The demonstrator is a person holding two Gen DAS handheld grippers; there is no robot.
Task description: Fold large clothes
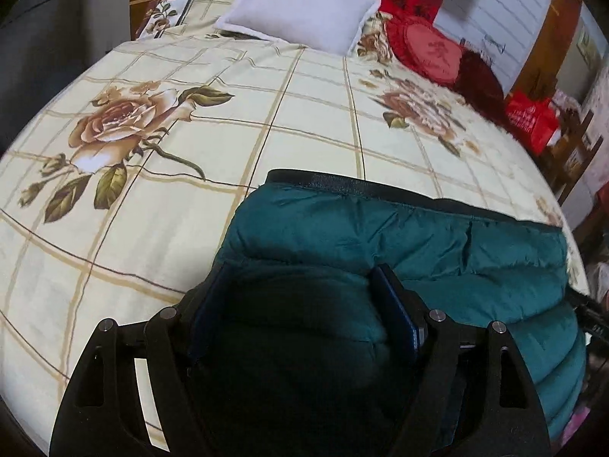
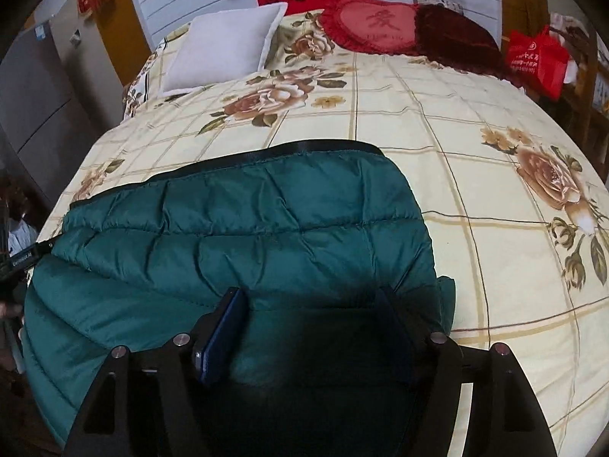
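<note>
A teal quilted down jacket [image 1: 418, 236] [image 2: 266, 209] lies on the flowered bed cover [image 1: 190, 228] [image 2: 475, 175], its black hem band along the far side. My left gripper [image 1: 302, 270] holds the jacket's left near part, and a thick puffy fold fills the space between its fingers. My right gripper [image 2: 310, 291] holds the right near part the same way, with the fabric bulging up between its blue pads [image 2: 220, 335]. Both sets of jaws stand wide around the padding. The cloth deep between the fingers is in dark shadow.
A white pillow [image 1: 300, 3] [image 2: 224, 49] and a red heart cushion [image 1: 430, 49] [image 2: 377, 23] lie at the head of the bed. A red bag [image 1: 529, 122] [image 2: 536, 61] hangs at the right side. A grey cabinet [image 2: 34, 106] stands to the left.
</note>
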